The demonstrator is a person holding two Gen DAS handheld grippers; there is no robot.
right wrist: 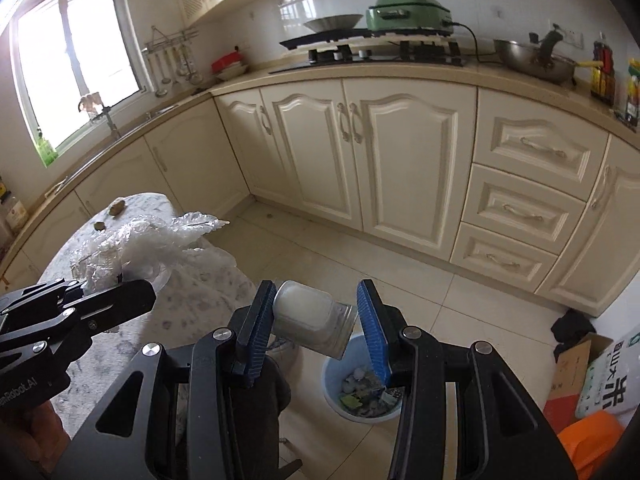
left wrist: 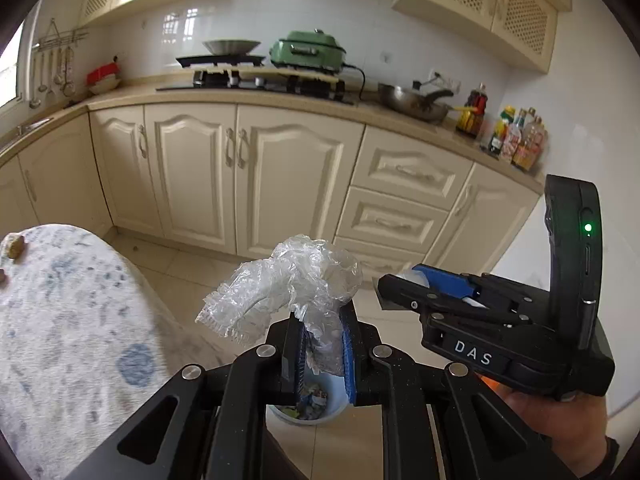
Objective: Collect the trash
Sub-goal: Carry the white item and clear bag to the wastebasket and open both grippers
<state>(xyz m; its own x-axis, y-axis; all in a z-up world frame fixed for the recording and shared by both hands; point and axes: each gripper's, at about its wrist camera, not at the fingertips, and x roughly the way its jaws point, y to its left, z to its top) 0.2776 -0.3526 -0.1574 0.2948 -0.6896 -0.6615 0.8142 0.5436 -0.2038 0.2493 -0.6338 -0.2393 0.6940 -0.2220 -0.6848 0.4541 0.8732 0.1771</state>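
My left gripper (left wrist: 322,320) is shut on a crumpled wad of clear plastic wrap (left wrist: 288,280), which sticks up above the fingertips. Straight below it on the floor stands a pale blue trash bin (left wrist: 339,398) with rubbish inside. My right gripper (right wrist: 316,314) is shut on a small white cup (right wrist: 308,318) with a foil rim, tilted on its side, above and just left of the bin (right wrist: 334,378). Each gripper shows in the other's view: the right one (left wrist: 400,286) close on the right, the left one (right wrist: 132,296) with its plastic wrap (right wrist: 152,240) on the left.
A table under a blue-patterned cloth (left wrist: 60,320) stands on the left, with small brown scraps (left wrist: 14,246) at its far edge. Cream cabinets (right wrist: 400,160) run along the back. A cardboard box (right wrist: 576,364), a printed bag (right wrist: 612,380), an orange item (right wrist: 592,436) and a black bundle (right wrist: 572,326) sit at the right.
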